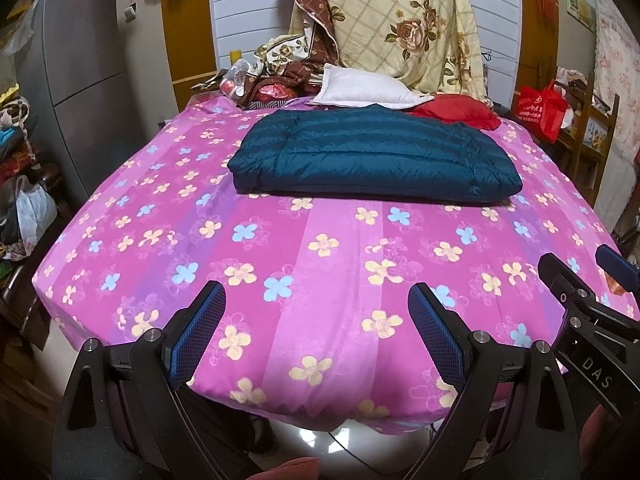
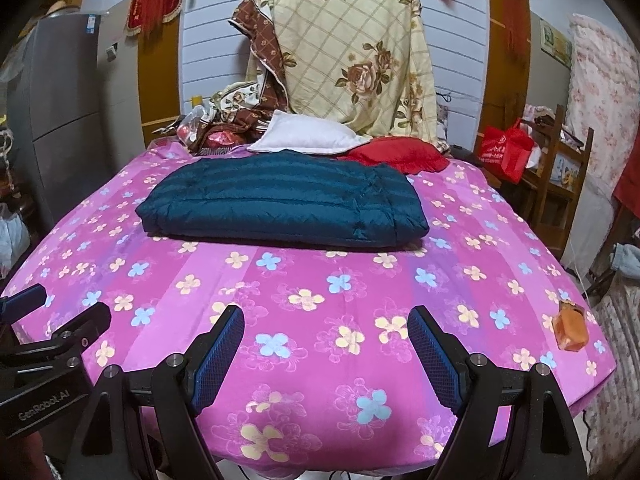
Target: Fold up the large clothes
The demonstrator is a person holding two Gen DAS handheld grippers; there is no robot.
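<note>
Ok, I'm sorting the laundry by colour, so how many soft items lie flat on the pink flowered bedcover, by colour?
Teal: 1, the folded puffer jacket
White: 1, the pillow
Red: 1, the red garment
Total: 3
The heap of patterned fabric behind them is left out.

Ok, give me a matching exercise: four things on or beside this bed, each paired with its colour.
Things:
1. folded puffer jacket
2. small pillow
3. bedsheet
4. bag on the chair

Colours:
A. white
B. red
C. dark teal
D. pink with flowers

Pairs: 1-C, 2-A, 3-D, 4-B
</note>
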